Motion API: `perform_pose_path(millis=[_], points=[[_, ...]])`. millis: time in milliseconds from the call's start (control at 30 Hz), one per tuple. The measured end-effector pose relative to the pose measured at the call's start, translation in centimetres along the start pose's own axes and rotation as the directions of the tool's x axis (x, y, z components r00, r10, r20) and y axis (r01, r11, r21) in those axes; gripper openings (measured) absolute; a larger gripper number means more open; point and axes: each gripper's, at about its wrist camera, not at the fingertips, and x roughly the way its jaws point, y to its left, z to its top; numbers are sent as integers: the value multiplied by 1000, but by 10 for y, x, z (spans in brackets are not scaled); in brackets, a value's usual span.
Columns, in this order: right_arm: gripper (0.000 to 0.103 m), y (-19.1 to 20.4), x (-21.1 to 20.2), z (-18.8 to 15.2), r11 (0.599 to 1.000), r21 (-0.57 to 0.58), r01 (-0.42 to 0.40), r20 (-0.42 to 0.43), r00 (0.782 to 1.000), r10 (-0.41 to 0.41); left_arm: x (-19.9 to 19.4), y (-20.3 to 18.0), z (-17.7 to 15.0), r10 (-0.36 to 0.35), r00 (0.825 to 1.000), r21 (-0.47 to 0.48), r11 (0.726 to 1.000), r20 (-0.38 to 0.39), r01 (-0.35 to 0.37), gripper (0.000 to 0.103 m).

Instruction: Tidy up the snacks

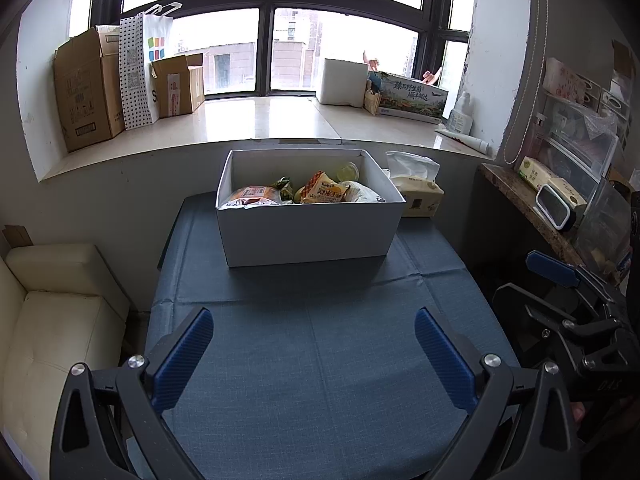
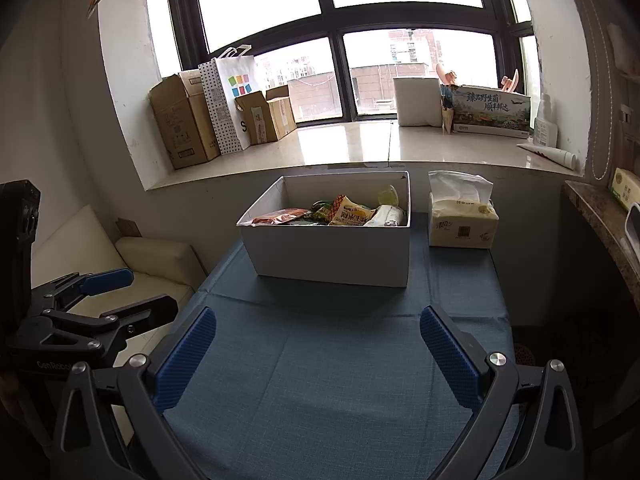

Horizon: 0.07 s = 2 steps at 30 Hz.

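Observation:
A white open box [image 1: 308, 232] [image 2: 332, 252] stands at the far end of the blue-clothed table [image 1: 312, 360] [image 2: 320, 368]. Inside lie several snack packets: an orange-red packet [image 1: 254, 195] [image 2: 280, 216], a yellow packet [image 1: 322, 190] [image 2: 352, 212], a white packet [image 1: 360, 194] [image 2: 388, 216] and a pale jelly cup [image 1: 347, 169] [image 2: 389, 195]. My left gripper [image 1: 314, 322] hovers open over the near cloth, holding nothing. My right gripper [image 2: 318, 322] is open too, empty, well short of the box. Each gripper shows at the side of the other's view.
A tissue pack [image 1: 416, 194] [image 2: 460, 220] sits right of the box. The windowsill holds cardboard boxes [image 1: 88, 88] [image 2: 180, 120], a dotted bag [image 2: 224, 100] and a printed carton [image 1: 412, 98] [image 2: 492, 114]. A cream sofa [image 1: 52, 312] lies left, a stone shelf [image 1: 532, 212] right.

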Motion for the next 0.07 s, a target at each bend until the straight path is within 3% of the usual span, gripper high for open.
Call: perform_pose_path(millis=[67], points=[[103, 0, 0, 0, 1000, 0, -1, 0, 1000, 1, 0, 0, 0, 6, 1000, 1, 1000, -1, -6, 103]])
